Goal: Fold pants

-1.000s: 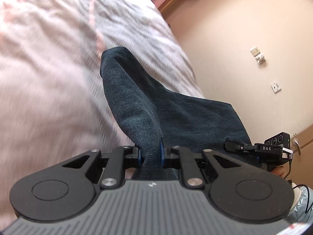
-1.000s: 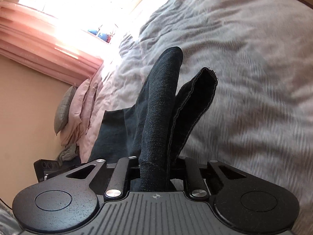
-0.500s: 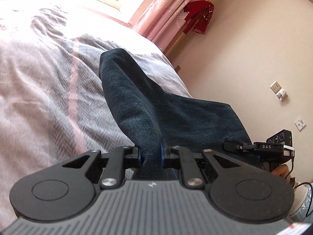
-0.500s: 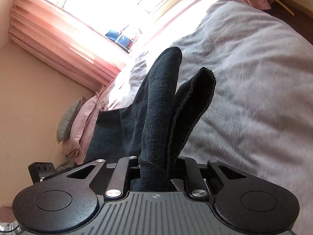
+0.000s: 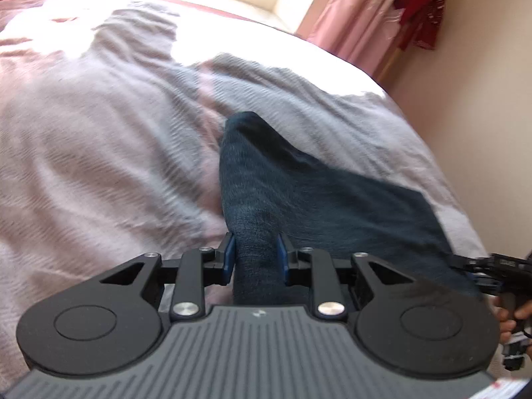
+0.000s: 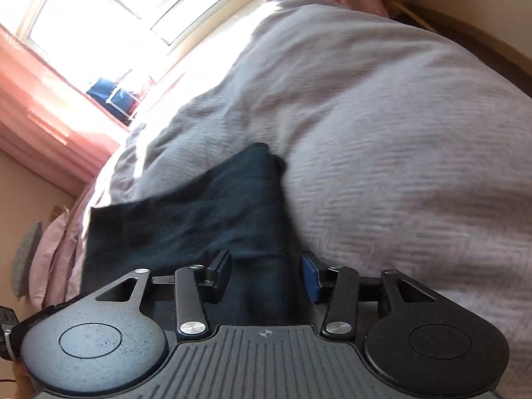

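Both grippers, left (image 5: 255, 255) and right (image 6: 265, 274), clamped a second ago, are opening around the pants (image 5: 299, 193), laying the fold onto the bed (image 5: 99, 153) ahead.

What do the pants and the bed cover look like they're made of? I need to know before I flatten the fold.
Pants: dark blue woven cloth, probably denim or a heavy twill; matte, with a fine speckled weave, and it holds a stiff fold. Bed cover: pale grey-pink soft textile, likely cotton; matte, with fine ribbed or herringbone lines and loose wrinkles. Motion blur leaves the exact weave open.
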The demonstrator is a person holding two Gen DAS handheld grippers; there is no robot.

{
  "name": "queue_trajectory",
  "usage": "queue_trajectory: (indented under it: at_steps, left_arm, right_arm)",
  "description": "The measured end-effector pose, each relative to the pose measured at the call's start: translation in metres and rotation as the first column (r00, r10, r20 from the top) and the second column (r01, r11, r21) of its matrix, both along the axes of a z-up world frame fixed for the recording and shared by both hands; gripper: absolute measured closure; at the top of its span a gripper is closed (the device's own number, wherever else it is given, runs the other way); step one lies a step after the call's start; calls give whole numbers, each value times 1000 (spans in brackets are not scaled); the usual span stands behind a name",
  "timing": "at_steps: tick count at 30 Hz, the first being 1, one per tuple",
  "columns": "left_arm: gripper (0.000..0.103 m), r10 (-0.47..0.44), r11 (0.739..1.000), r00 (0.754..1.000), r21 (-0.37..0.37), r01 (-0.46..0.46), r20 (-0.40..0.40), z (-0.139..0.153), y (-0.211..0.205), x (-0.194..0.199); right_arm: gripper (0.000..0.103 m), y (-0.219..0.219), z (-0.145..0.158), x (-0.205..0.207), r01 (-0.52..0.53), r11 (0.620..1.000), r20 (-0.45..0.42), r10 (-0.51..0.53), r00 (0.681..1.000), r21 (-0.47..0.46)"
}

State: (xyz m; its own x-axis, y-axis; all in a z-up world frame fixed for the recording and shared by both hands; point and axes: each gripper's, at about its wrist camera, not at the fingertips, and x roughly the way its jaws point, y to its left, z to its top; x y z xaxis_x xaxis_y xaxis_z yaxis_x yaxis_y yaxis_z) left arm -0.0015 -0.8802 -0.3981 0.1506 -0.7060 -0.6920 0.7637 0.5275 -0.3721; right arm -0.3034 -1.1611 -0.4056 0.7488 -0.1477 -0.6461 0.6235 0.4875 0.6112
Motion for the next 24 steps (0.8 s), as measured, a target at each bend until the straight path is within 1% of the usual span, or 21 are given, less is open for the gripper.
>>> queue_trajectory:
  at_steps: [1, 3, 4, 6, 7, 8, 10, 11, 12, 13, 14, 15, 16, 17, 18, 20, 21, 22, 24]
  left_arm:
    - [83, 9, 1000, 1000, -9, -9, 3, -1, 9, 1]
    - [83, 27, 999, 1000, -34, -26, 15, 7, 28, -4]
    - [83, 22, 999, 999, -49, -20, 38, 15, 37, -12]
    - [83, -11, 996, 995, -85, 20, 103, 33, 48, -36]
    - [83, -35, 995, 992, -83, 45, 125, 38, 52, -49]
    - [83, -56, 995, 988, -79, 68, 144, 41, 55, -60]
    - [83, -97, 993, 981, -56, 108, 169, 39, 59, -86]
    - [83, -124, 991, 976, -28, 131, 176, 31, 58, -97]
    - [82, -139, 990, 974, 10, 139, 180, 19, 55, -103]
    - [82, -145, 989, 971, 45, 139, 190, 9, 53, -107]
    - [82, -156, 987, 965, 70, 144, 209, -6, 51, -109]
    - [83, -155, 987, 962, 82, 140, 223, -14, 49, -109]
    - [83, -149, 988, 960, 87, 131, 236, -17, 49, -109]
    - [84, -140, 989, 960, 87, 122, 243, -17, 49, -109]
    - [84, -126, 990, 962, 90, 108, 240, -15, 50, -109]
    - [84, -97, 993, 966, 83, 79, 241, -6, 55, -110]
    - [85, -88, 994, 964, 78, 71, 249, -1, 59, -112]
    - [85, -87, 995, 963, 75, 70, 256, 1, 61, -115]
    - [85, -97, 992, 959, 102, 72, 266, -2, 61, -121]
  right_arm:
    - [61, 6, 2, -9, 7, 999, 15, -6, 1000, -31]
    - [61, 26, 20, -26, 29, 987, -40, -36, 999, -156]
    - [61, 38, 29, -32, 29, 975, -63, -44, 997, -221]
    - [61, 70, 52, -40, 16, 933, -87, -51, 995, -360]
    - [61, 87, 62, -40, 0, 908, -80, -37, 996, -419]
    - [61, 99, 67, -40, -18, 887, -72, -18, 997, -461]
    - [63, 125, 69, -29, -73, 846, -102, 22, 995, -528]
    - [65, 136, 63, -21, -108, 831, -138, 38, 990, -545]
    - [67, 142, 54, -15, -137, 826, -176, 46, 983, -547]
    - [67, 145, 42, -10, -166, 821, -219, 52, 974, -545]
    - [67, 146, 24, -3, -207, 807, -270, 61, 961, -553]
    - [67, 147, 10, 0, -243, 798, -304, 79, 949, -551]
    - [67, 144, -3, 1, -248, 797, -303, 86, 949, -550]
    - [67, 143, -5, -1, -239, 799, -291, 85, 953, -551]
    - [67, 141, -4, -1, -243, 804, -296, 87, 951, -544]
    - [67, 142, 5, -2, -242, 810, -319, 72, 945, -534]
    - [67, 145, 10, -3, -239, 807, -331, 58, 942, -540]
    - [67, 149, 17, -6, -231, 797, -321, 50, 946, -558]
    - [67, 156, 25, -12, -210, 788, -254, 70, 965, -579]
